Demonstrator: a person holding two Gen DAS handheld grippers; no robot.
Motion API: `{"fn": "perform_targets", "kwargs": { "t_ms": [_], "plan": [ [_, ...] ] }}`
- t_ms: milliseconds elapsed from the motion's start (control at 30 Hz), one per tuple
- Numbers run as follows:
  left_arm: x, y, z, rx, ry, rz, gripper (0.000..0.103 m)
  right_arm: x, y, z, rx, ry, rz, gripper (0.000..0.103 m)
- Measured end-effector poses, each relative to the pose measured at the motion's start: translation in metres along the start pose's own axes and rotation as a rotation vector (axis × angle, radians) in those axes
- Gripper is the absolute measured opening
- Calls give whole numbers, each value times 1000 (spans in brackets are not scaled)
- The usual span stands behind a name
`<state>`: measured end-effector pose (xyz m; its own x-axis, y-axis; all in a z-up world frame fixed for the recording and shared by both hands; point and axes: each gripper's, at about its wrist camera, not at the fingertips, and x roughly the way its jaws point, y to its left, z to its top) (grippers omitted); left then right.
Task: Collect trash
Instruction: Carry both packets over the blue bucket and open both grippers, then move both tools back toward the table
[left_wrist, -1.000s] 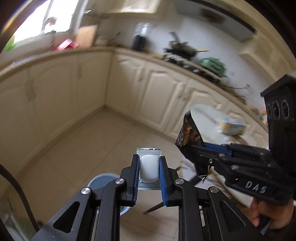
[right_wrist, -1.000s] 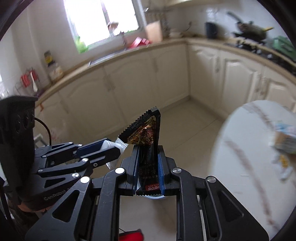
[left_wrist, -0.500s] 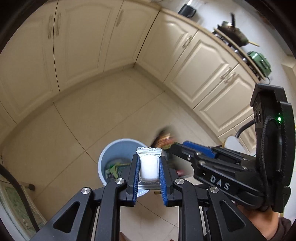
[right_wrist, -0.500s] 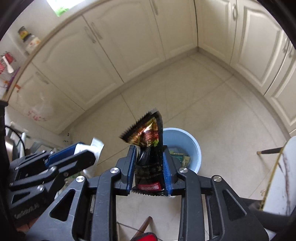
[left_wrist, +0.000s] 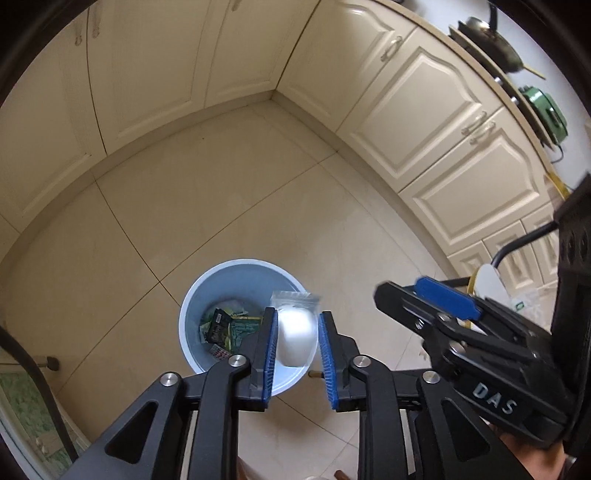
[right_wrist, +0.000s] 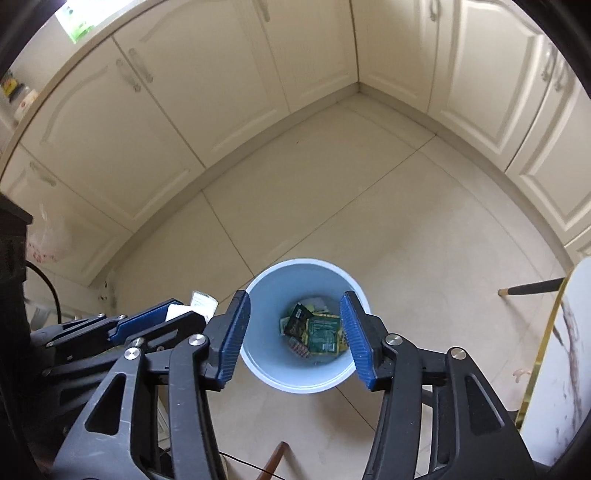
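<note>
A pale blue bin stands on the tiled floor below both grippers, with several wrappers in its bottom. My left gripper points down over its right rim. Its jaws are opening, and the white pouch between the blue pads looks blurred and loose. My right gripper hangs straight over the bin with its jaws opening wide and nothing between them. A dark snack wrapper lies inside on the other trash. The left gripper and pouch show at the left, the right gripper at the right.
Cream cabinet doors wrap around the floor corner. A white marble table with a gold edge and a dark chair leg stand to the right. A pan and green pot sit on the counter.
Both grippers have sunk and tipped down over the bin. The right jaws have opened and the dark wrapper has dropped into the bin. The left jaws have widened around the white pouch.
</note>
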<state>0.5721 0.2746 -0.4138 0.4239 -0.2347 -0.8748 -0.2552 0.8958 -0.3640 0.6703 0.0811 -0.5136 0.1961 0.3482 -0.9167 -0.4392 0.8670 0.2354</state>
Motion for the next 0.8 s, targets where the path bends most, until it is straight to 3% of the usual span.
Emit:
{"fn": "perform_targets", "kwargs": {
  "t_ms": [167,433,533,700,800],
  "plan": [
    [-17,-19,0,1,-42,66,50,-18,-6,2,22,-19,4,54],
    [-92,-42,-17,10,-200,159,61,-80,16,-4,-11,-110,22,70],
    [-127,-59,-29,30,-276,171,67,-127,27,-12,-34,-188,17,84],
    [-202,-106,-63,99,-452,197,80,-210,36,-32,-57,-323,-2,88],
    [-237,-143,-92,145,-546,196,86,-272,37,-51,-67,-427,-35,100]
  ]
}}
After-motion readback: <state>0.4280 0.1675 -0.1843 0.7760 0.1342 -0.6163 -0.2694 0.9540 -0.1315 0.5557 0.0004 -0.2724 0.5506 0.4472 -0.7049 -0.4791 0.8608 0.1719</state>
